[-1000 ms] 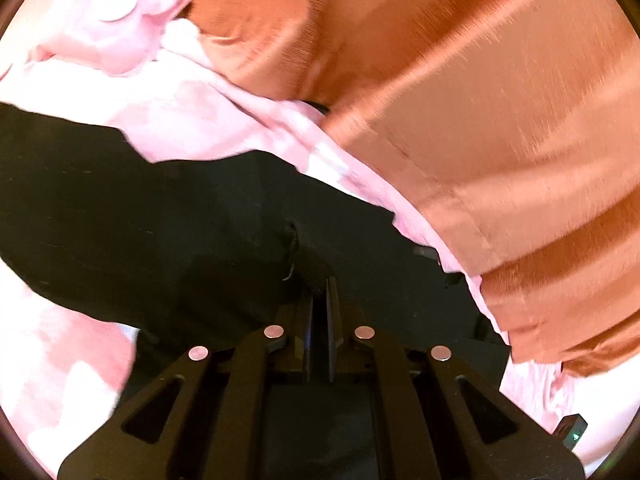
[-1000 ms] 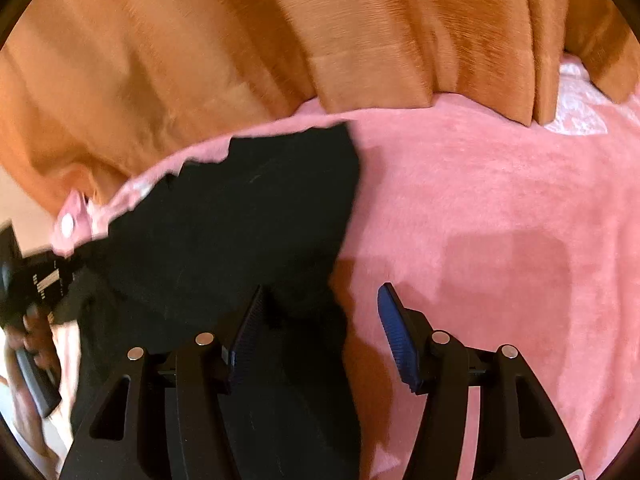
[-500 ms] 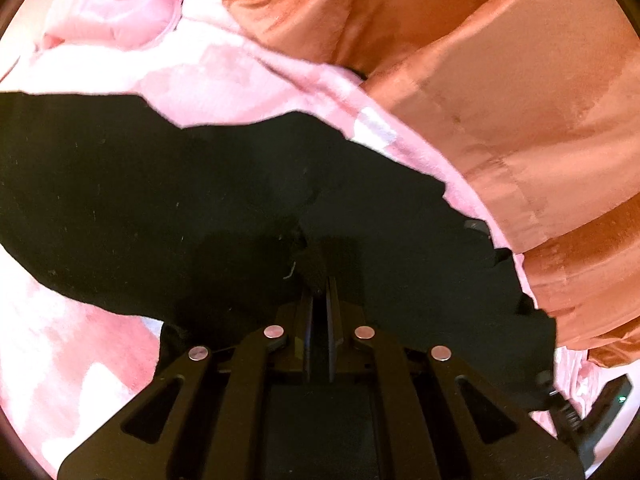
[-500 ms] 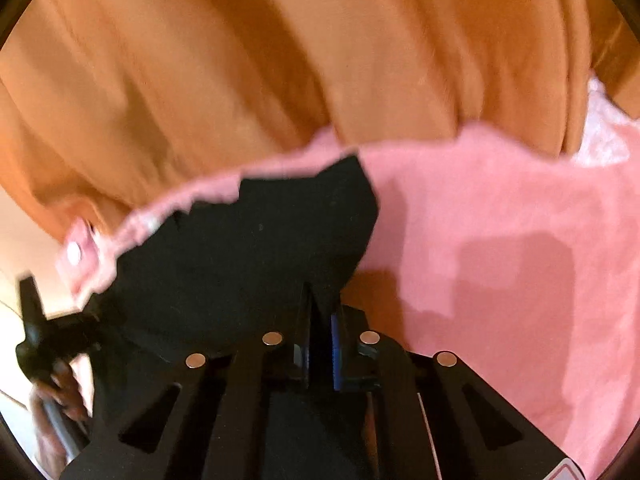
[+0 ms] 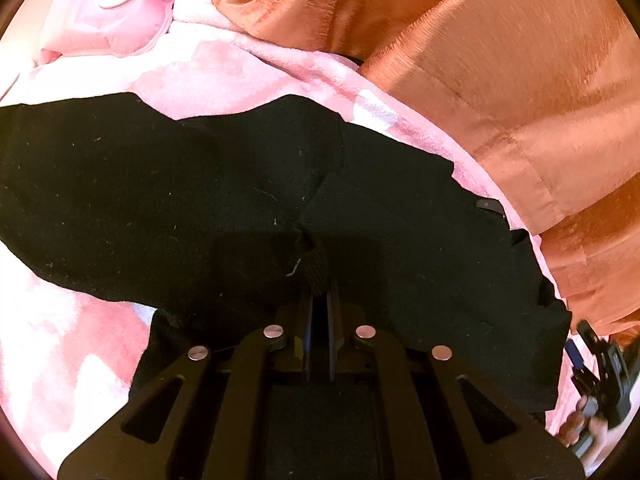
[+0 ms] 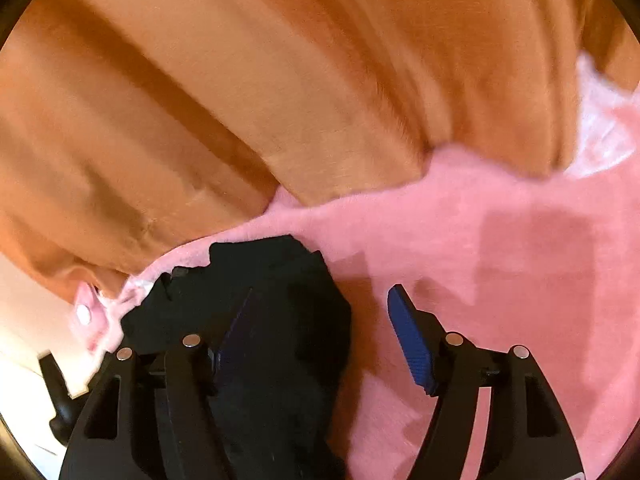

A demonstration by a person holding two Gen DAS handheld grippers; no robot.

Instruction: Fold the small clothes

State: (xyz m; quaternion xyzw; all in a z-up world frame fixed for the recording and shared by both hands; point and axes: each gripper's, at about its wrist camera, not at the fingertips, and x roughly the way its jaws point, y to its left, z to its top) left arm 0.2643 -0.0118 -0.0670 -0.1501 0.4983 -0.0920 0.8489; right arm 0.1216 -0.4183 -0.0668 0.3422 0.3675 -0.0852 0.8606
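My left gripper [image 5: 319,296] has its fingers pressed nearly together at the lower centre of the left wrist view, pinching a small ribbed bunch of the black garment [image 5: 192,200] between the tips. From that pinch the dark cloth spreads flat across the middle of the frame, reaching the left edge and running down toward the lower right, with a seam rising diagonally above my fingertips and a small dark label [image 5: 489,206] near its right border. It lies on the pink blanket [image 5: 224,76], which shows above it and again at the lower left. A pale pink pouch with a round disc [image 5: 116,8] sits at the upper left, and orange curtain fabric [image 5: 500,64] fills the upper right. At the far lower right edge I can see part of my other tool, blurred. My right gripper [image 6: 320,332] is spread wide in the right wrist view, its blue pads [image 6: 408,336] well apart and holding nothing; a rumpled end of the black garment [image 6: 276,312] lies beneath the left finger, while the right finger hangs over bare pink blanket [image 6: 500,272]. Orange curtain [image 6: 260,80] covers the whole upper half there.
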